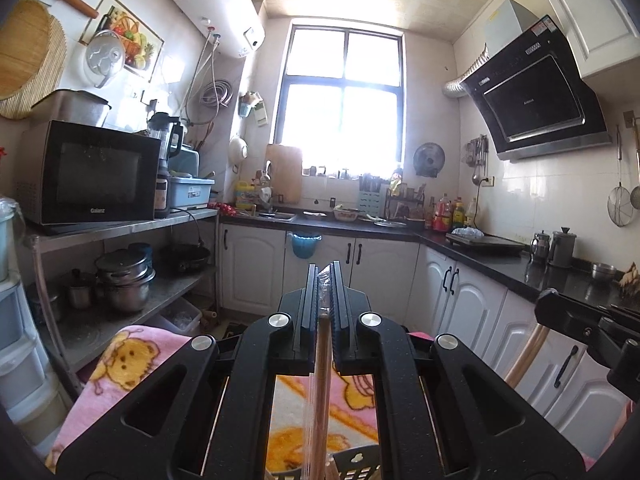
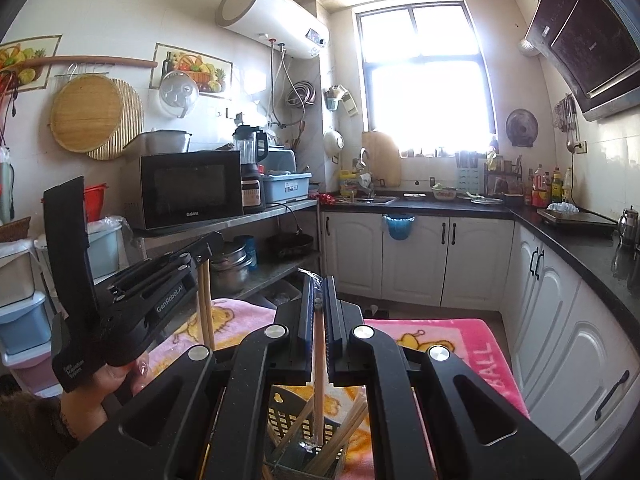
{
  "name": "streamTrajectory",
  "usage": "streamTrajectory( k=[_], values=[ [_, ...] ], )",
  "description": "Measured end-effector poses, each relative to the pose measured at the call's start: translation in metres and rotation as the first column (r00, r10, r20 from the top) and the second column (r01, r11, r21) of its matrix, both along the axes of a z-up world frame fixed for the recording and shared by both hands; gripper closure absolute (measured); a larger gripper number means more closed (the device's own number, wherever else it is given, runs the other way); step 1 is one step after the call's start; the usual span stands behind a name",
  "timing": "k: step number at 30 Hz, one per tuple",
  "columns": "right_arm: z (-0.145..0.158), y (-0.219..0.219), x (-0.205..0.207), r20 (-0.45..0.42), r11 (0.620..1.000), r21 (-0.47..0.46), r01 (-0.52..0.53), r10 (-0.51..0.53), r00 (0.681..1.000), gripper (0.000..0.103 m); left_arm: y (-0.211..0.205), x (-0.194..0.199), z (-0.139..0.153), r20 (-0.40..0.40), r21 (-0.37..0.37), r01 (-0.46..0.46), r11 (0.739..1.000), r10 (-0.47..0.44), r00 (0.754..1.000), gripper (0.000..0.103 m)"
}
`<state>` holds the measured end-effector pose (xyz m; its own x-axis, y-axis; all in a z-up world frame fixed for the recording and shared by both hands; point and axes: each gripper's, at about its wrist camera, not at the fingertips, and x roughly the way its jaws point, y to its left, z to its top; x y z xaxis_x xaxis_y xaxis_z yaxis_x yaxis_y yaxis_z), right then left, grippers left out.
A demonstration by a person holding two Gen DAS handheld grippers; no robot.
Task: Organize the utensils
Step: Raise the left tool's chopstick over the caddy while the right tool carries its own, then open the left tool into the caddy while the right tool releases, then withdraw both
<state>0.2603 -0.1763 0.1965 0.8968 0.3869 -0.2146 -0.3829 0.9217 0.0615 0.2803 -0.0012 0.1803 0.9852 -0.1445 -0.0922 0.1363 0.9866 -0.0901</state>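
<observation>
In the left wrist view my left gripper (image 1: 325, 276) is shut on a wooden chopstick (image 1: 321, 380) in a clear plastic sleeve, which hangs straight down between the fingers. The right wrist view shows my right gripper (image 2: 319, 285) shut on another sleeved chopstick (image 2: 319, 380). Its lower end reaches into a dark perforated basket (image 2: 286, 414) that holds several loose chopsticks (image 2: 352, 420). The same basket (image 1: 356, 460) shows at the bottom of the left view. The left gripper (image 2: 210, 242), held by a hand (image 2: 104, 380), hovers to the left with its chopstick (image 2: 206, 308) hanging. The right gripper (image 1: 550, 300) appears at the right edge.
The basket stands on a pink cartoon blanket (image 2: 452, 336). A steel shelf unit (image 2: 276, 210) with a microwave (image 2: 188, 188) and pots is on the left. White cabinets under a black counter (image 2: 568, 236) run along the back and right. Plastic drawers (image 2: 24, 320) stand at far left.
</observation>
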Motion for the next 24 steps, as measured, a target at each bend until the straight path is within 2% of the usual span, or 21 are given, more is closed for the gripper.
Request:
streamTrajectory(
  k=[10, 20, 22, 24],
  values=[
    [-0.027, 0.014, 0.016, -0.042, 1.0, -0.014, -0.012, 0.012, 0.999, 0.098, 0.001, 0.005, -0.023, -0.007, -0.008, 0.018, 1.0, -0.018, 1.0, 0.1],
    [-0.051, 0.017, 0.02, -0.09, 1.0, -0.016, -0.015, 0.014, 0.996, 0.097, 0.002, 0.007, -0.045, -0.061, -0.02, 0.051, 0.999, -0.052, 0.997, 0.1],
    [-0.054, 0.015, 0.017, -0.103, 1.0, -0.01, -0.01, 0.009, 0.995, 0.09, 0.002, 0.005, -0.048, -0.08, -0.019, 0.057, 0.998, -0.058, 0.995, 0.1],
    [-0.056, 0.012, 0.014, -0.11, 1.0, -0.004, -0.005, 0.005, 0.994, 0.083, 0.002, 0.002, -0.049, -0.103, -0.016, 0.064, 0.998, -0.065, 0.993, 0.094]
  ],
)
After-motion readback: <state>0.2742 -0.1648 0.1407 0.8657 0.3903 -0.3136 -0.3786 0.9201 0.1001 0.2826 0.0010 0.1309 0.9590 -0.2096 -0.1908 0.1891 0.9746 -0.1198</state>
